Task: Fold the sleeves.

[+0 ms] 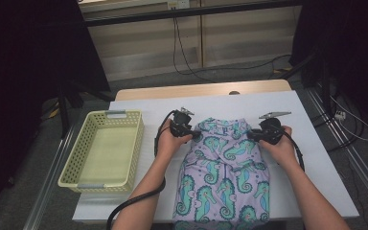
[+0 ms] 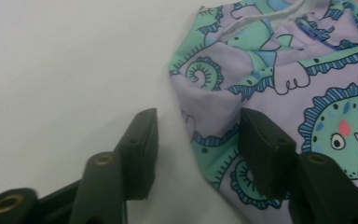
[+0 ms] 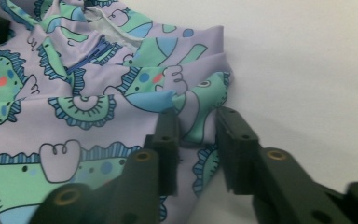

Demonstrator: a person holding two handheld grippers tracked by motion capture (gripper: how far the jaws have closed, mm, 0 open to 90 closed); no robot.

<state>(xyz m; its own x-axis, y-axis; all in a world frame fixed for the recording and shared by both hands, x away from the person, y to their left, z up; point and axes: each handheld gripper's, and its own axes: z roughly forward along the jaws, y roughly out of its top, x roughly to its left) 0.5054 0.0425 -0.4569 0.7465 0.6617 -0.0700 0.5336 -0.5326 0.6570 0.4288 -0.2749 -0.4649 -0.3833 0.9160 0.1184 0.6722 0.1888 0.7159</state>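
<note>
Between each pair of part-open jaws, a top corner fold of the seahorse-print garment [image 1: 225, 167], not yet pinched; hands level, low over the desk [image 1: 316, 143].

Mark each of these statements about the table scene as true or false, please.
1. The garment is lilac with a seahorse print. True.
2. The basket holds a folded shirt. False: nothing lies in it.
3. The left hand-held gripper has the garment's edge between its jaws. True: the edge lies in the gap, one jaw on the bare white table and the other on the cloth.
4. The right hand-held gripper rests inside the basket. False: it is at the garment's other top corner, with a fold of cloth between its jaws.
5. The basket stands on the right-hand side of the table. False: it stands at the left.
</note>
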